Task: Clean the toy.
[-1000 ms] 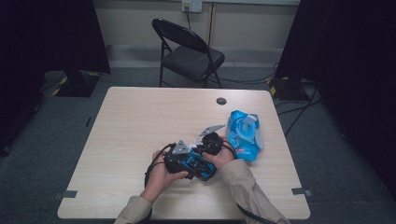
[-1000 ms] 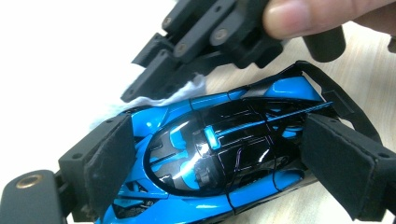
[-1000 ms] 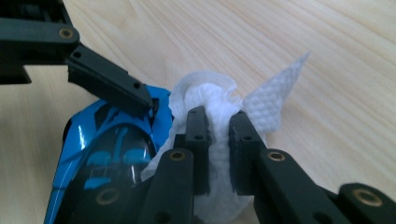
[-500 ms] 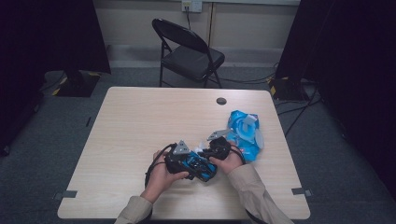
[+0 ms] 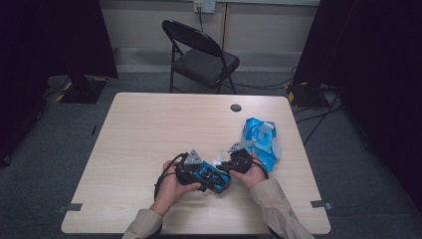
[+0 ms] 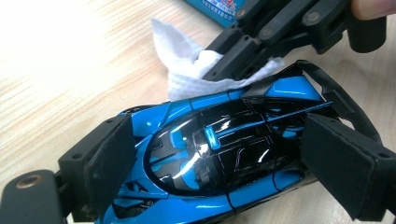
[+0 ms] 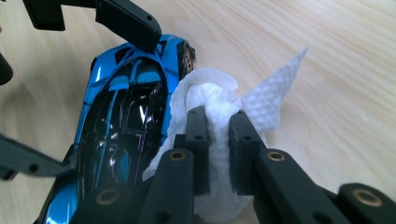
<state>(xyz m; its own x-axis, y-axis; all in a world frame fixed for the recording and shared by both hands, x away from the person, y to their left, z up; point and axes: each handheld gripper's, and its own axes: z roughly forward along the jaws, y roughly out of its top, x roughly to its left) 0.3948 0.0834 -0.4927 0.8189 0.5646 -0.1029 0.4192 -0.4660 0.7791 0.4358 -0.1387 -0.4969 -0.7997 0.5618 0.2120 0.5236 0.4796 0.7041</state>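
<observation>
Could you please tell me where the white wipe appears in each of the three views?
High view: the white wipe is a small patch between the two grippers, at centre.
Left gripper view: upper middle, pinched by the right gripper.
Right gripper view: centre, between the jaws.
Shared landmark: the blue toy car beside it.

Your two grippers meet over a blue toy car near the table's front edge.
Your left gripper [image 5: 211, 178] holds the blue toy car [image 5: 213, 178] on the wooden table [image 5: 149, 129]. Your right gripper [image 5: 225, 164] touches the car with a white wipe [image 5: 217, 162]. A blue wipes pack [image 5: 263, 142] lies just beside your right hand [image 5: 251, 173]. A black folding chair [image 5: 201, 57] stands behind the table.
</observation>
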